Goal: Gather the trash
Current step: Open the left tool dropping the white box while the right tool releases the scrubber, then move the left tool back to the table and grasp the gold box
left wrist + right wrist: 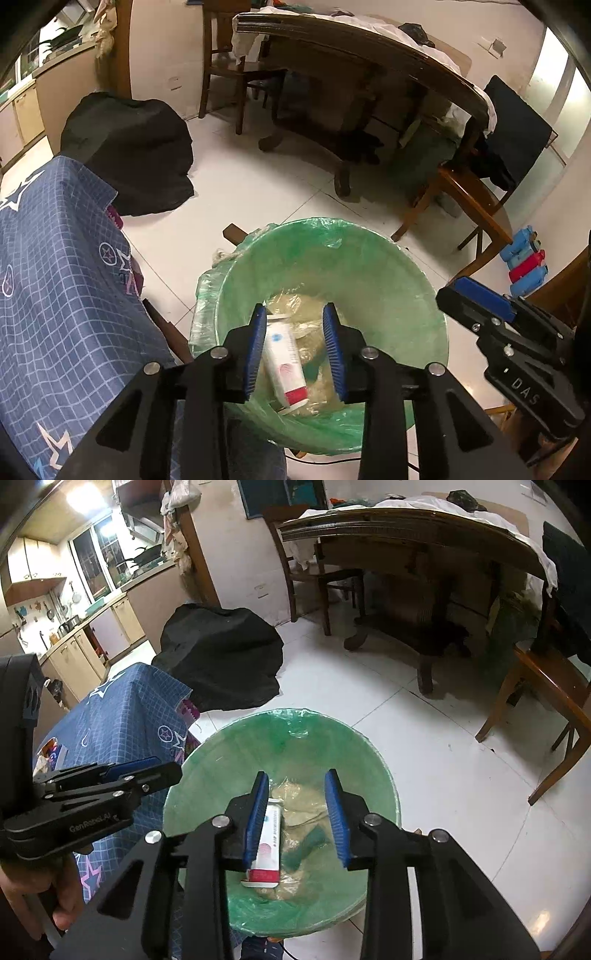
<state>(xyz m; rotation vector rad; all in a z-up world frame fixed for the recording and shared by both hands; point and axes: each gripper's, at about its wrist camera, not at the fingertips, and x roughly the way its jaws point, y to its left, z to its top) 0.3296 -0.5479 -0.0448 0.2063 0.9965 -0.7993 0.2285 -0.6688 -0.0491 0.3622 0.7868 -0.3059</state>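
Jaws apart over green-lined bin (406, 280); blue cloth (55, 258), black bag (129, 155) beside.

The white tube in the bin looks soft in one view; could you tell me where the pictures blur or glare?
Left wrist view: white tube smeared by motion blur. Right wrist view: same tube sharper, ceiling light blown out. Both views: fisheye bends the table edge.

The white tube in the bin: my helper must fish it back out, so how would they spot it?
Find the bin lined with a green bag on the white tile floor beside the blue star-patterned cloth. Inside, on crumpled clear plastic, lies the tube. It alone is white, with a red end.
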